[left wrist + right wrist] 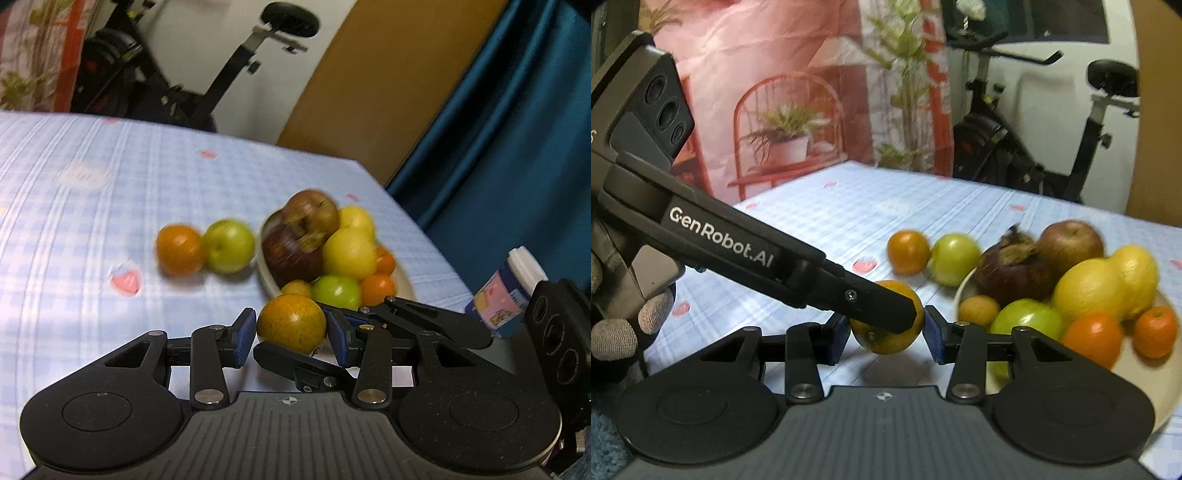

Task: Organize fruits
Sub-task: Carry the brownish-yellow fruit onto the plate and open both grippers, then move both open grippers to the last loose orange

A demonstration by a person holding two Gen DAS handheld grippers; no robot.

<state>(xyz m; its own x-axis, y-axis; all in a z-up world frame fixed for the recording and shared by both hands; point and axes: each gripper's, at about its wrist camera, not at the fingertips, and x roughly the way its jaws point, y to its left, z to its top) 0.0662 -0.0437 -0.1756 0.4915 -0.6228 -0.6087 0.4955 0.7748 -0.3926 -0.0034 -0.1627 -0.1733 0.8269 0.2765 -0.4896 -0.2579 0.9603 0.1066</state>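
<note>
A speckled yellow-orange fruit (291, 326) sits between the blue pads of my left gripper (291, 336), which is shut on it. The same fruit (886, 332) also lies between the pads of my right gripper (886, 334), with small gaps on both sides. The left gripper's finger (879, 306) crosses in front of it. A cream plate (267, 280) just beyond holds apples, yellow fruits, oranges and green fruits. An orange (179, 249) and a green fruit (229, 245) lie on the cloth left of the plate.
The table has a blue checked cloth (92, 221). A small jar with a white lid (506, 291) stands at the right edge. An exercise bike (236, 70), a blue curtain (517, 129) and a floral curtain (812, 92) are behind the table.
</note>
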